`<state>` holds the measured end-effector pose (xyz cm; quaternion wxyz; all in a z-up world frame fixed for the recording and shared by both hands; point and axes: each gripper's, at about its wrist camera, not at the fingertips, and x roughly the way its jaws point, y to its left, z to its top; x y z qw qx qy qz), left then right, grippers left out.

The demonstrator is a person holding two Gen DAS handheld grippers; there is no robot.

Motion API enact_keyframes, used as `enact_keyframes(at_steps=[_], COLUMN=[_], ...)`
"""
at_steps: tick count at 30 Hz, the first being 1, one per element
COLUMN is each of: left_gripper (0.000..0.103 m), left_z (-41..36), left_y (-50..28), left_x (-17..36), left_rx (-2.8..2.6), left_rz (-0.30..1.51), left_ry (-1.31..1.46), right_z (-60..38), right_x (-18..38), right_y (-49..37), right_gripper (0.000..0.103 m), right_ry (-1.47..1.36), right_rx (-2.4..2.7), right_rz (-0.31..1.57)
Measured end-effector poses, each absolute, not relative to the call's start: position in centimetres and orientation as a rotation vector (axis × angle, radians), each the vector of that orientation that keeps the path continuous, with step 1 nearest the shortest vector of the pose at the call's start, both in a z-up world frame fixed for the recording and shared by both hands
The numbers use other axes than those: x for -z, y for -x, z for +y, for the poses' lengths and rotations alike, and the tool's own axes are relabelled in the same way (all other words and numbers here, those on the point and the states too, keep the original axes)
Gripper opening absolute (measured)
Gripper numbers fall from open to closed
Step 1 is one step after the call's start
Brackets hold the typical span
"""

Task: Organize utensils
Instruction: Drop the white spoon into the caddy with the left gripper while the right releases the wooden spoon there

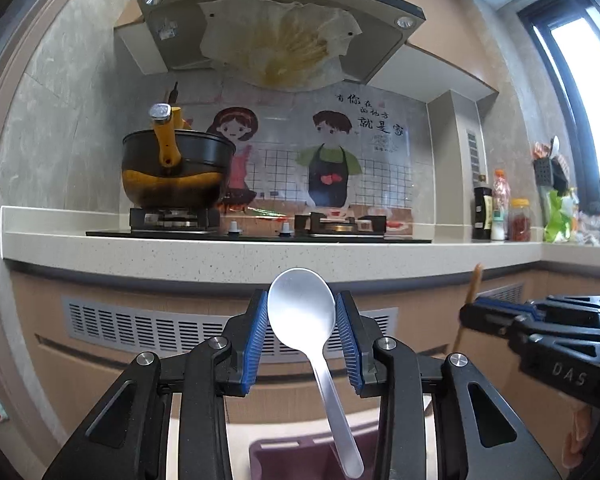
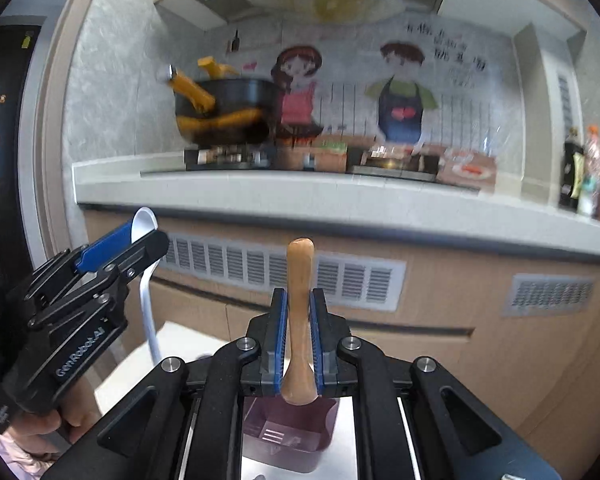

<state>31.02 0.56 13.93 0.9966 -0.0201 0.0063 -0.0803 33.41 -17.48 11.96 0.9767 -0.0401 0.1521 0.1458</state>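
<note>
A white plastic spoon (image 1: 302,312) stands bowl-up between the blue pads of my left gripper (image 1: 302,312), which is shut on its bowl; the handle hangs down toward a purple utensil holder (image 1: 284,456). In the right wrist view my right gripper (image 2: 299,320) is shut on the upright handle of a wooden utensil (image 2: 299,304), whose lower end hangs just above the purple holder (image 2: 288,436). The left gripper (image 2: 140,240) with the white spoon (image 2: 145,222) shows at the left, and the right gripper (image 1: 476,314) with the wooden utensil (image 1: 473,286) shows at the right of the left wrist view.
Ahead runs a speckled kitchen counter (image 1: 260,256) with a gas hob and a black-and-yellow pot (image 1: 176,168) on the left burner. Bottles and jars (image 1: 500,212) stand at the counter's right. The holder sits on a white surface (image 2: 172,344). A hand (image 2: 60,420) holds the left gripper.
</note>
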Motion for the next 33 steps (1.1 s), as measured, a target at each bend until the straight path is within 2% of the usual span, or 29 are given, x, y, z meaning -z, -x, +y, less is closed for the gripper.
enact_keyframes(at_steps=[10,16,18,20,21,22,23,24,25,27,28,33], left_gripper=[0.036,0.037,0.045,0.051,0.052,0.052,0.053,0.055,0.057,0.068,0.069,0.073], left_z=[0.1,-0.1,-0.3,-0.2,-0.1,0.0,0.1,0.3,0.5,1.2,1.6,3.3], left_y=[-37.9,-38.4,-38.3,-37.9,-37.6,-37.1,-36.6,-35.9,-35.3,-33.7,-32.9,-28.5], left_x=[-4.5,-1.5,-1.0,-1.0,-1.2,-1.6,-2.0,-2.5,-3.0,-4.1,-4.5,-4.6], left_rx=[0.135,0.148,0.152,0.162,0.171,0.181,0.188,0.194,0.193,0.184,0.182,0.185], left_rz=[0.181,0.289,0.319,0.344,0.354,0.36,0.361,0.361,0.363,0.377,0.387,0.444], left_ry=[-0.005,0.003,-0.004,0.014,0.024,0.032,0.039,0.05,0.06,0.087,0.1,0.135], right_z=[-16.7,-16.6,-16.8,-17.2,-17.5,-17.8,-17.9,-18.2,-18.7,-19.3,-19.5,-20.0], right_x=[-2.4,0.4,0.6,0.4,-0.1,-0.6,-1.1,-1.7,-2.4,-3.3,-3.7,-3.5], right_y=[-37.9,-38.4,-38.3,-37.9,-37.3,-36.6,-36.1,-35.2,-33.9,-32.0,-31.4,-27.9], right_gripper=[0.01,0.01,0.013,0.024,0.037,0.054,0.063,0.077,0.085,0.094,0.101,0.103], right_ry=[0.097,0.099,0.084,0.075,0.071,0.069,0.069,0.069,0.07,0.072,0.073,0.131], right_rx=[-0.324,-0.328,-0.327,-0.318,-0.307,-0.291,-0.277,-0.257,-0.232,-0.211,-0.21,-0.215], right_rz=[0.546,0.628,0.632,0.621,0.599,0.574,0.554,0.524,0.486,0.45,0.447,0.448])
